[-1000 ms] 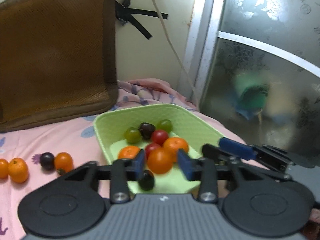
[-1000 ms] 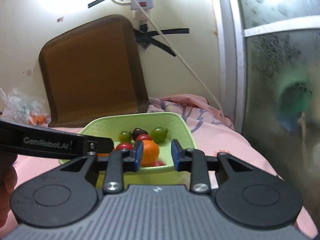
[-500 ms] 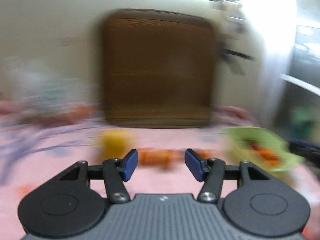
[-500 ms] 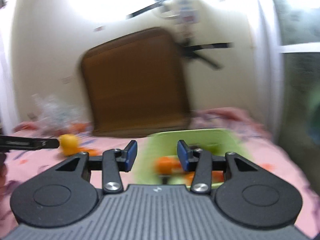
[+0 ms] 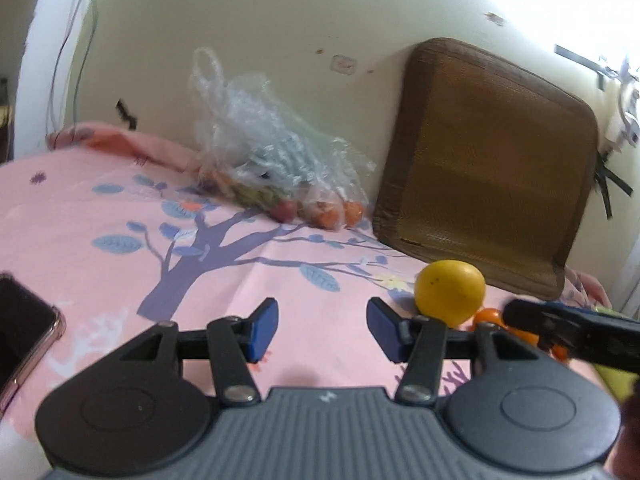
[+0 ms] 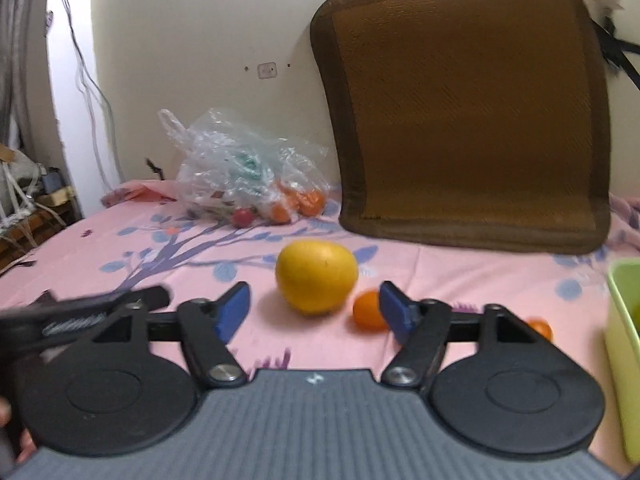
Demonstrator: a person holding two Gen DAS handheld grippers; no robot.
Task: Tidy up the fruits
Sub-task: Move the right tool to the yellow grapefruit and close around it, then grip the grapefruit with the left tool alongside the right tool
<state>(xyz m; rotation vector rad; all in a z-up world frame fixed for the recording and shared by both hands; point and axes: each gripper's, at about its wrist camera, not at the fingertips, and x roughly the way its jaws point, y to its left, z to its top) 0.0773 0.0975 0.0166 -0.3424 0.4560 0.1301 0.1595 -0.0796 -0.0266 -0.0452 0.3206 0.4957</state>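
Observation:
A large yellow citrus fruit (image 6: pixel 317 276) lies on the pink sheet just beyond my right gripper (image 6: pixel 314 312), which is open and empty, its blue pads on either side of the fruit's near face. A small orange (image 6: pixel 368 311) sits at the fruit's right, and another small orange (image 6: pixel 540 329) lies further right. The green bowl's rim (image 6: pixel 622 320) shows at the right edge. In the left wrist view my left gripper (image 5: pixel 322 330) is open over bare sheet, with the yellow fruit (image 5: pixel 450 291) to its right and a small orange (image 5: pixel 489 317) behind the right finger.
A clear plastic bag (image 5: pixel 276 160) holding more fruit leans against the wall at the back. A brown cushion (image 6: pixel 468 108) stands against the wall. A phone (image 5: pixel 22 332) lies at the left edge of the sheet.
Both grippers have swung left, away from the green bowl of fruit, and now face the yellow fruit and the plastic bag. Both have opened wider.

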